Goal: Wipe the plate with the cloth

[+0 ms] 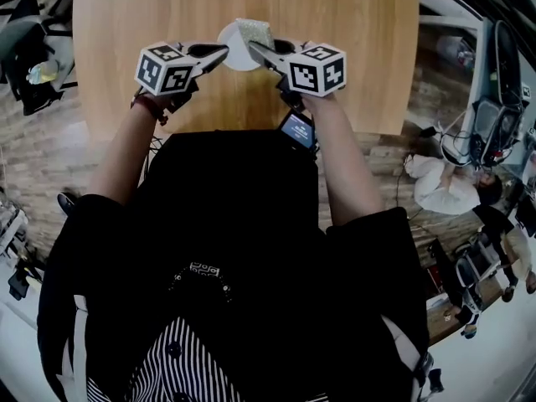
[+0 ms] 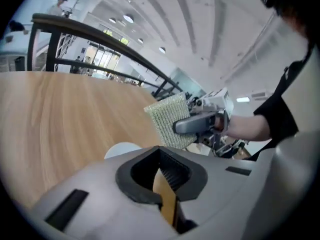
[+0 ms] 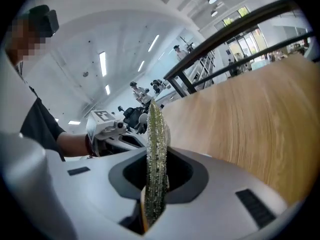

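Cloth [image 3: 156, 149] pale green, nubbly, edge-on.

head view steeply down over the person's chest onto the table [image 1: 126, 23]; left gripper view low, facing the right gripper [image 2: 179, 126]; right gripper view facing the left gripper [image 3: 127, 134], both sharing the cloth [image 3: 155, 154]

A: Any writing to read here?

B: None. The left cube [image 1: 165, 68] on the left gripper [image 1: 224, 51] and the right cube [image 1: 318, 68] on the right gripper [image 1: 251, 47] carry only black-and-white square markers, with no letters or numbers.

A: And the small screen [image 1: 298, 129] under the right gripper?

B: It shows a pale line or two, too small to read. The white print [image 1: 203, 269] on the black top is just as blurred.
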A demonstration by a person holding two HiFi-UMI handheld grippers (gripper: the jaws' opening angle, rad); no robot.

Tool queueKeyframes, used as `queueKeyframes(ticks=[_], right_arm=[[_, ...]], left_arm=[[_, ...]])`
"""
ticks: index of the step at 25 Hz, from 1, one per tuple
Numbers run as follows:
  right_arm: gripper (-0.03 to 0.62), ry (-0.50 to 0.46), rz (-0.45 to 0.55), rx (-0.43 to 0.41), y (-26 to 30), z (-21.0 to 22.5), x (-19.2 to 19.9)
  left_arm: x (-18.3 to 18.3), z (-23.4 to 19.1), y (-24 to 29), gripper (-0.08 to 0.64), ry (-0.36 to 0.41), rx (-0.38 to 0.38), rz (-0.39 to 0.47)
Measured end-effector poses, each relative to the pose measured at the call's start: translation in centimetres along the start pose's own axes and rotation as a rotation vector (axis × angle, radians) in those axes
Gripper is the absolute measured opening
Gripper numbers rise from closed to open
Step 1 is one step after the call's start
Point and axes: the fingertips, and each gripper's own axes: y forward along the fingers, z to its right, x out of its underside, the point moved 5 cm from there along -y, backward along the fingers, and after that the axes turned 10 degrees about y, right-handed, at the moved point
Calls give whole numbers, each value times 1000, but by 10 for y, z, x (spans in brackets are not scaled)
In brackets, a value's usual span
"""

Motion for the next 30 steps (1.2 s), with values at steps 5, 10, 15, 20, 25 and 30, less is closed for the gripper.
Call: queueKeyframes(ticks=[5, 10, 15, 20, 25, 30], right_arm=[[52, -83, 183, 16, -41, -56, -49], [49, -300, 233, 79, -76, -108, -88], [49, -348, 338, 32, -103, -148, -112], [49, -393, 388, 26, -125, -167, -125], [48, -424, 395, 19, -125, -177, -120], [48, -431, 387, 4, -124, -180, -116]], left_arm=[[-59, 24, -66, -5, -46, -32, 317], [-127, 59, -119, -5, 192, -47, 459], [-172, 75, -150, -5, 294, -139, 509], [-194, 104, -155, -5, 366, -192, 508], [-197, 117, -153, -5, 366, -203, 544], [-197, 131, -138, -5, 379, -173, 526]])
